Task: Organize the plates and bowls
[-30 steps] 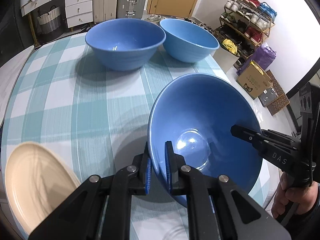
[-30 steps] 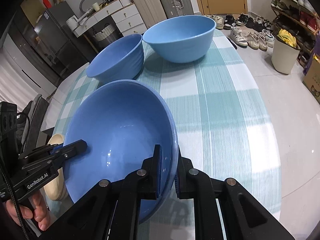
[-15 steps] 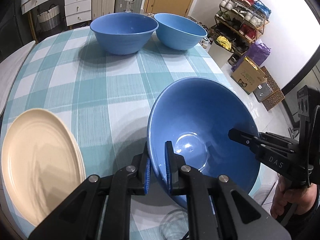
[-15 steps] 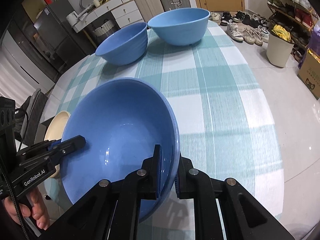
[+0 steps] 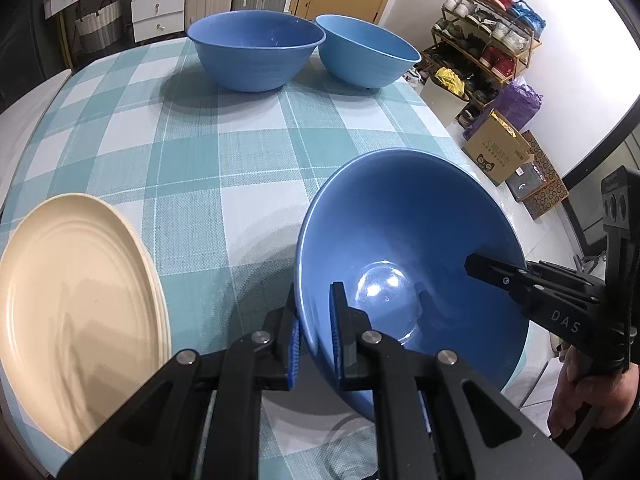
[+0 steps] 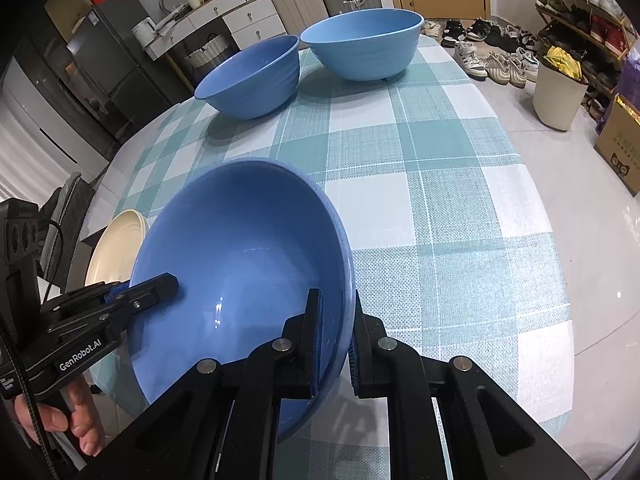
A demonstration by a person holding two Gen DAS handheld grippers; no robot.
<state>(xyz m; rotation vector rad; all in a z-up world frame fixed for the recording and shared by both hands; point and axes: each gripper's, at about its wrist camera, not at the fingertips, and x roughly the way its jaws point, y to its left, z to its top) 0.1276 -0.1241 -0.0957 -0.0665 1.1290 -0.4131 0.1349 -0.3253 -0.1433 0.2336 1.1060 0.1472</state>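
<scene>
A deep blue bowl (image 5: 408, 240) hangs tilted over the near end of the checked table, held by both grippers on opposite sides of its rim. My left gripper (image 5: 316, 332) is shut on the near rim, one finger inside and one outside. My right gripper (image 6: 336, 344) is shut on the bowl (image 6: 240, 248) the same way. Each gripper also shows in the other's view: the right gripper (image 5: 486, 270) and the left gripper (image 6: 160, 286), both at the rim. A darker blue bowl (image 5: 256, 56) and a lighter blue bowl (image 5: 368, 56) stand side by side at the far end. A cream plate (image 5: 72, 304) lies at the near left.
The checked tablecloth (image 6: 440, 200) covers the round table between me and the far bowls. On the floor beyond the table's right edge are a cardboard box (image 5: 496, 152), a shoe rack (image 5: 488, 40) and a pale bin (image 6: 560, 92). A person's hand (image 6: 80, 428) grips the left handle.
Both grippers drew back with the bowl toward the near end of the table. The far bowls look smaller and the cream plate has come much further into view.
</scene>
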